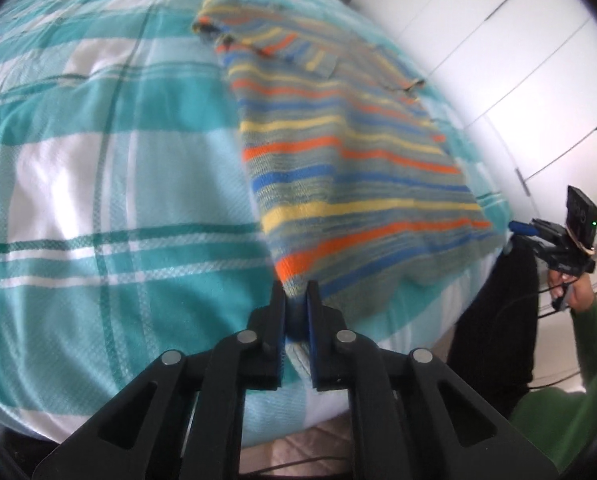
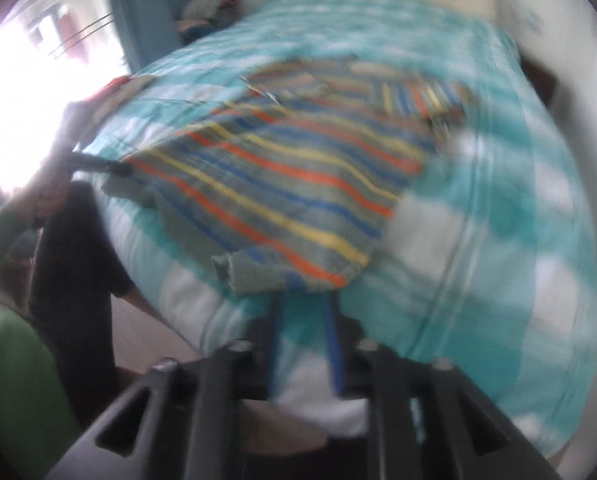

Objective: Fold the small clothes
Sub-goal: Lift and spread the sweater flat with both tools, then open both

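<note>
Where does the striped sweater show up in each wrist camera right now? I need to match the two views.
Left wrist view: the striped sweater runs from upper centre down to the left gripper, which pinches its near corner.
Right wrist view: the striped sweater lies across the centre, its near hem just above the open right gripper.
Shared landmark: the teal checked bedspread beneath it.

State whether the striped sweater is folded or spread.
Mostly spread: the striped sweater lies flat on the checked bedcover, one sleeve folded across its chest.
</note>
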Action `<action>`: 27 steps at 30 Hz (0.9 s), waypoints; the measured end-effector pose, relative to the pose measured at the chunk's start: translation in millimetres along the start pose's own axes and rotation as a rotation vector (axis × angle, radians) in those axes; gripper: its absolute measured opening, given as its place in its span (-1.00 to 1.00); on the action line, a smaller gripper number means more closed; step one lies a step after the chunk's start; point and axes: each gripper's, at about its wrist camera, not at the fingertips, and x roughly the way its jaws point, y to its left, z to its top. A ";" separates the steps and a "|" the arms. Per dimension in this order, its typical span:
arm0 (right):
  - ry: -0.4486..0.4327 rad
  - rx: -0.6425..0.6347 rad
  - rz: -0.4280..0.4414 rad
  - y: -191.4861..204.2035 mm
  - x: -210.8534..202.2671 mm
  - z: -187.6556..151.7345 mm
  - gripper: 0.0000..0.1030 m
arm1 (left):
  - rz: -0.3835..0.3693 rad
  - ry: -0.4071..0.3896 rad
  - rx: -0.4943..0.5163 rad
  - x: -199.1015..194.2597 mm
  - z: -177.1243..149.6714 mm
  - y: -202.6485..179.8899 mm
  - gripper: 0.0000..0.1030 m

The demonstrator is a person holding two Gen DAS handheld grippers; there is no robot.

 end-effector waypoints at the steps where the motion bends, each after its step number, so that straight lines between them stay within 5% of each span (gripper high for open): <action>1: -0.011 0.072 0.017 -9.8 0.7 -7.5 0.23 | -0.005 0.005 -0.013 3.3 -2.8 1.5 -0.80; 4: -0.060 0.275 0.162 -32.5 2.5 -21.9 0.24 | -0.039 -0.021 -0.034 3.2 -9.1 4.6 -0.37; 9: 0.022 0.399 0.242 -29.3 55.4 -16.9 0.23 | 0.003 -0.030 0.011 10.3 -14.8 -7.4 -0.30; 10: 0.035 0.404 0.240 -27.2 66.0 -15.5 0.02 | 0.018 -0.031 0.022 13.2 -14.8 -11.6 -0.48; 11: 0.038 0.402 0.236 -25.4 72.0 -13.3 -0.29 | 0.026 -0.021 0.029 16.4 -13.5 -14.6 -0.90; 12: 0.039 0.404 0.236 -24.6 71.9 -9.5 -0.88 | 0.027 -0.010 0.033 15.1 -13.9 -16.1 -0.91; 18: 0.046 0.361 0.079 -22.5 9.1 -8.3 -0.91 | 0.054 -0.037 0.089 -16.8 -23.6 -26.4 -0.93; 23: 0.154 0.366 -0.077 -30.1 64.4 -12.3 -0.91 | 0.164 0.025 0.114 31.3 -27.3 -34.5 -0.92; 27: 0.120 0.330 -0.113 -19.8 57.1 -2.8 -0.78 | 0.190 -0.013 0.078 8.4 -26.7 -34.4 -0.74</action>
